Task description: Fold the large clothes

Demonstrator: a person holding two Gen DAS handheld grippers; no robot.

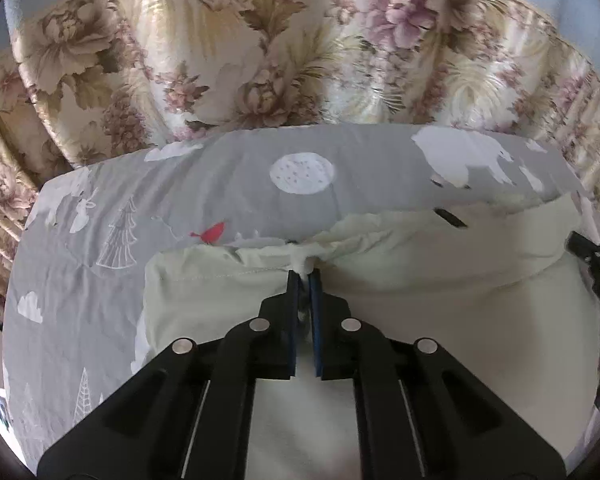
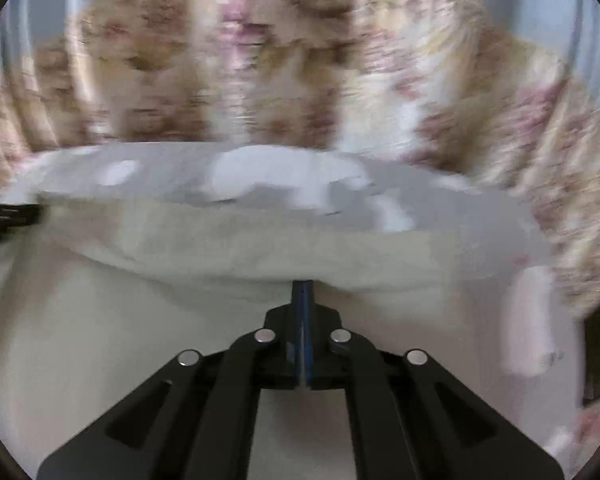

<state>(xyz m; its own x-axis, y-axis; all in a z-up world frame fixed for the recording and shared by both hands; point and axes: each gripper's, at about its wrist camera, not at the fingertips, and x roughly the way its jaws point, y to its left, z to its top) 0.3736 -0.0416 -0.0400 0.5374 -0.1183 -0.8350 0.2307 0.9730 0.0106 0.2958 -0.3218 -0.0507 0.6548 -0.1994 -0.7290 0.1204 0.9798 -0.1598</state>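
Both grippers clamped: left gripper (image 1: 304, 280) pinches gathered edge of pale cream cotton garment (image 1: 420, 300), right gripper (image 2: 302, 292) shut on same hem further along. Garment lies on grey printed bedsheet (image 1: 220, 184), floral curtain (image 1: 260, 40) behind. Looks like fold step; next I'd lift w/ both hands & carry edge over evenly.

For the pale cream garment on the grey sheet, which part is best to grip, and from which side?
Grip the cream garment at its gathered far edge, coming from the near side over the cloth. That bunched hem stands up in folds, so pads can pinch it, as the left gripper does now.
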